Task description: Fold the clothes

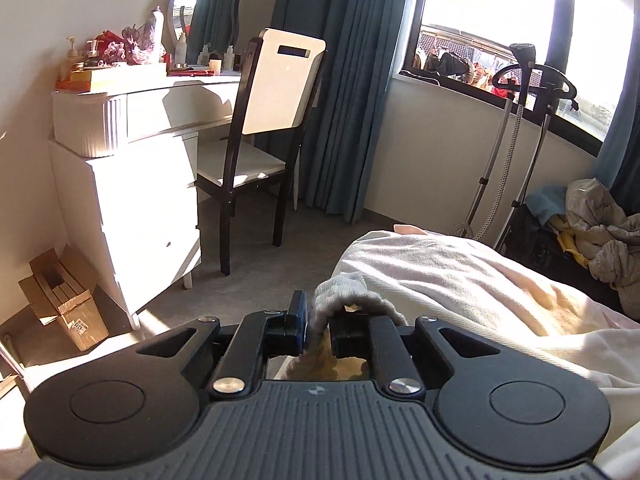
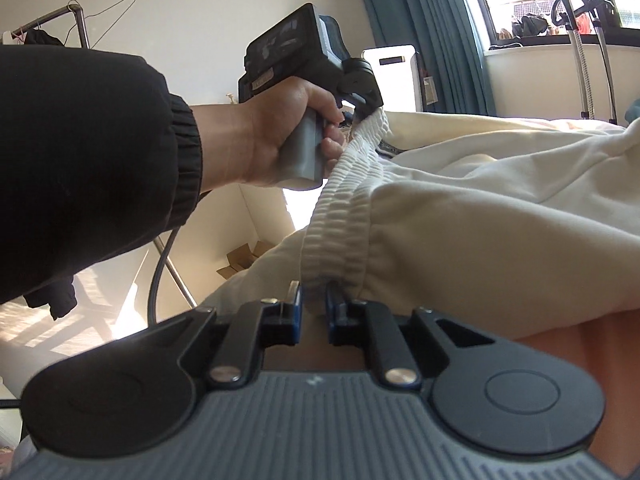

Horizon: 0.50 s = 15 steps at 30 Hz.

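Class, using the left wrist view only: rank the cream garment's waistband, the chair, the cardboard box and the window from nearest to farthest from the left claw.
1. Waistband: pinched in the left claw itself.
2. Cardboard box: on the floor, low left.
3. Chair: ahead, at the dresser.
4. Window: far wall, upper right.
Box and chair are close; I rank them hesitantly.

Sunlight floods a white dresser [image 1: 132, 184] (its top cluttered with bottles) beside a dark-framed chair [image 1: 264, 120]; teal curtains [image 1: 344, 80] flank the window [image 1: 500, 12], grey carpet [image 1: 248, 276] below.
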Tool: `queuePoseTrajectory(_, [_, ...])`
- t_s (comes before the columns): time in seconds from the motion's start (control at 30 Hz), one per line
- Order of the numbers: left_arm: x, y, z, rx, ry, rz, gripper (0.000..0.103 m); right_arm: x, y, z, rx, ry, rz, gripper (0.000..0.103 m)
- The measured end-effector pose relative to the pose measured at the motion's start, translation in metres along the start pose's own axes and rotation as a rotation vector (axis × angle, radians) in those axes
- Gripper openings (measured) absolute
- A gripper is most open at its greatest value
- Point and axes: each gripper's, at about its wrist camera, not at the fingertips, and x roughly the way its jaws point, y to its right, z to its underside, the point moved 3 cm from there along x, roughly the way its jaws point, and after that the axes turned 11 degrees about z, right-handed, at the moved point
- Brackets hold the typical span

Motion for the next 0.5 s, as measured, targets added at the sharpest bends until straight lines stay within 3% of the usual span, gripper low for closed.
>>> queuePoseTrajectory(0.03, [-0.005,-0.001,0.001,0.01,-0.011,-0.02,0.034,-0.003,0.001,-0.002,-0.007,-0.018,-0.016,0.018])
queuePoseTrajectory(0.07, [-0.012,-0.002,0.002,0.022,-0.016,-0.045,0.052,-0.006,0.001,-0.003,-0.012,-0.034,-0.032,0.033])
queuePoseTrajectory(0.13, [-0.03,-0.002,0.004,0.048,-0.01,-0.09,0.064,-0.019,0.0,-0.003,-0.031,-0.036,-0.038,0.057])
queuePoseTrajectory(0.17, [-0.043,-0.002,0.007,0.048,0.0,-0.084,0.065,-0.028,-0.001,-0.002,-0.051,-0.029,-0.032,0.062])
queuePoseTrajectory(0.33, [-0.114,0.015,0.03,0.065,0.023,-0.117,0.068,-0.079,0.008,0.009,-0.127,-0.006,0.025,0.062])
queuePoseTrajectory(0.5, [-0.176,0.059,0.059,-0.001,0.03,-0.017,0.071,-0.138,0.042,0.003,-0.123,0.046,0.117,0.062])
